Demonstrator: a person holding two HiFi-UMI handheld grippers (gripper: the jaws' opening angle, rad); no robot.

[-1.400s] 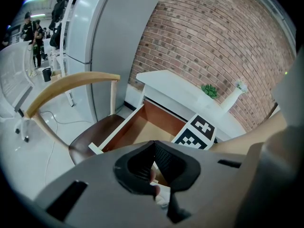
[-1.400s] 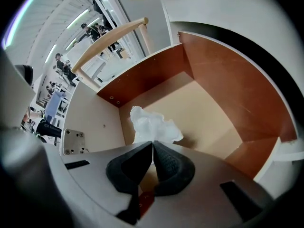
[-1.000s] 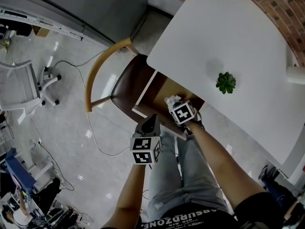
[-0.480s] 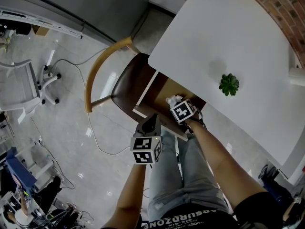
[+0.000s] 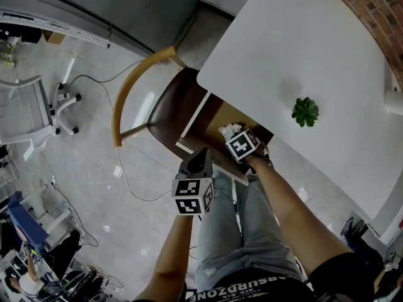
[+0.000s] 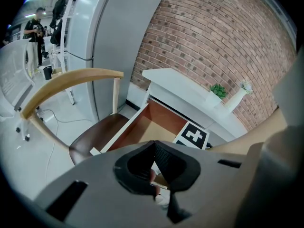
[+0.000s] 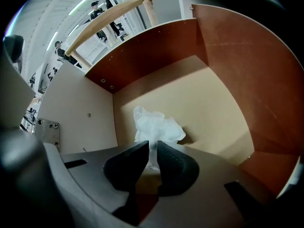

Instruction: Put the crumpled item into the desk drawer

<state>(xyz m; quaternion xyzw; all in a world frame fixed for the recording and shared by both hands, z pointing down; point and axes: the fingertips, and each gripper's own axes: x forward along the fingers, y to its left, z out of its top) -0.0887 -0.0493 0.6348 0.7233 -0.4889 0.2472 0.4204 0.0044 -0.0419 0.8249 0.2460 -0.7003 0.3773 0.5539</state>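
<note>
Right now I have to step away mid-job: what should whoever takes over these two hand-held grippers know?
Right hand-held gripper: inside the open brown wooden desk drawer, jaws opening, a fold of the crumpled white paper wad between them.
Left hand-held gripper: shut, empty, held short of the drawer front.
Done: wad is in the drawer.
Left to do: finish the release, withdraw the right hand-held gripper, probably push the drawer shut.

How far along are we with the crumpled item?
Done: the white crumpled tissue sits inside the open wooden desk drawer. In hand: the right claw is opening, the tissue's tail between its jaws. Left: pull the claw clear, then probably shut the drawer.
</note>
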